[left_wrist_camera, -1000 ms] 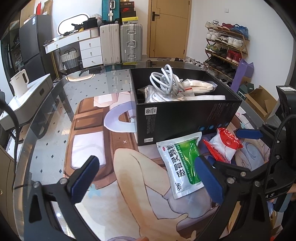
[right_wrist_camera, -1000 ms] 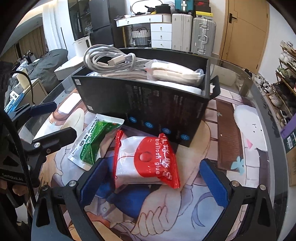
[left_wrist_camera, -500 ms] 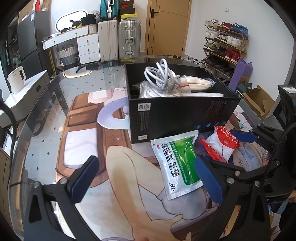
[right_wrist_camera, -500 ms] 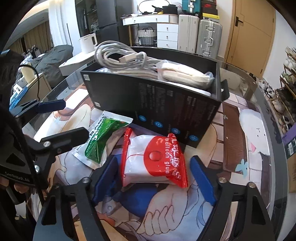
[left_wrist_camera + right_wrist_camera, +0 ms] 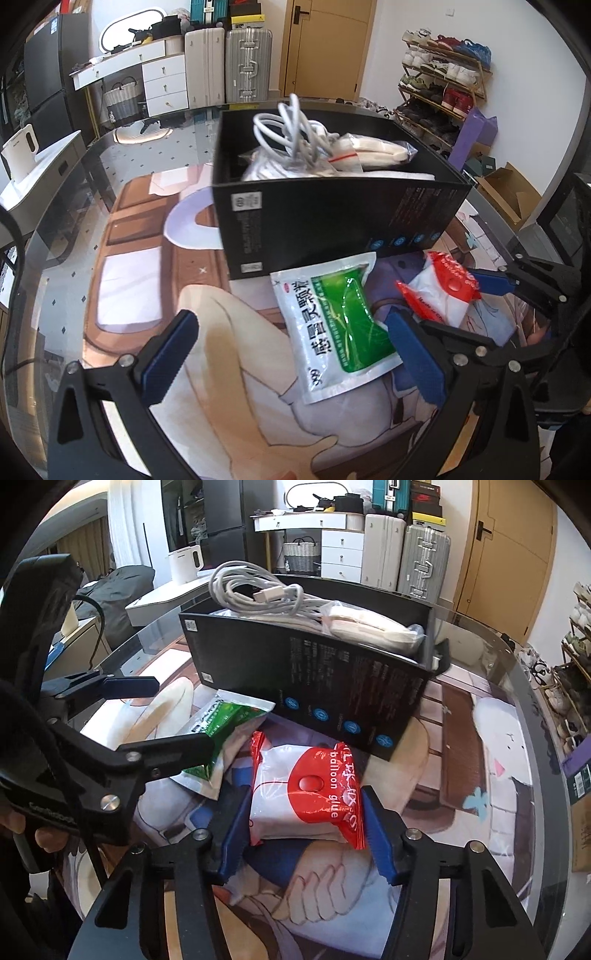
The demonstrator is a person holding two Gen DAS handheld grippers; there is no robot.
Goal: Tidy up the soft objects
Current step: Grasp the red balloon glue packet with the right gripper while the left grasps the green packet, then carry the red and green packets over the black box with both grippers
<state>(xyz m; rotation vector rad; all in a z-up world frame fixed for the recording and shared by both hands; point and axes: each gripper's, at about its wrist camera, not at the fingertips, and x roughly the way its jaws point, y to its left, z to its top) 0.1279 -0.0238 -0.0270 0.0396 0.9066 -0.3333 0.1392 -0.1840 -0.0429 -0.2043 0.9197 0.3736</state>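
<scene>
A red and white "balloon glue" packet [image 5: 306, 797] lies on the printed mat in front of a black box [image 5: 332, 698]. My right gripper [image 5: 306, 830] has its blue pads against both sides of the packet, shut on it. The packet also shows in the left wrist view [image 5: 443, 295]. A green and white medicine sachet [image 5: 340, 325] lies left of the packet, beside the box [image 5: 332, 221]. My left gripper [image 5: 291, 354] is open and empty, with its right pad by the sachet's edge. The box holds a white cable coil [image 5: 291, 136] and a bagged white item [image 5: 376, 151].
The glass table [image 5: 62, 229] is round, with a printed mat [image 5: 147, 280]. A white cabinet with a kettle [image 5: 22, 147] stands to the left. Suitcases [image 5: 243, 70], a door and a shoe rack [image 5: 443, 81] stand beyond. A cardboard box [image 5: 509, 192] is on the floor.
My right gripper has moved forward and closed its pads onto the red and white packet. My left gripper has shifted a little closer to the sachet and stays open.
</scene>
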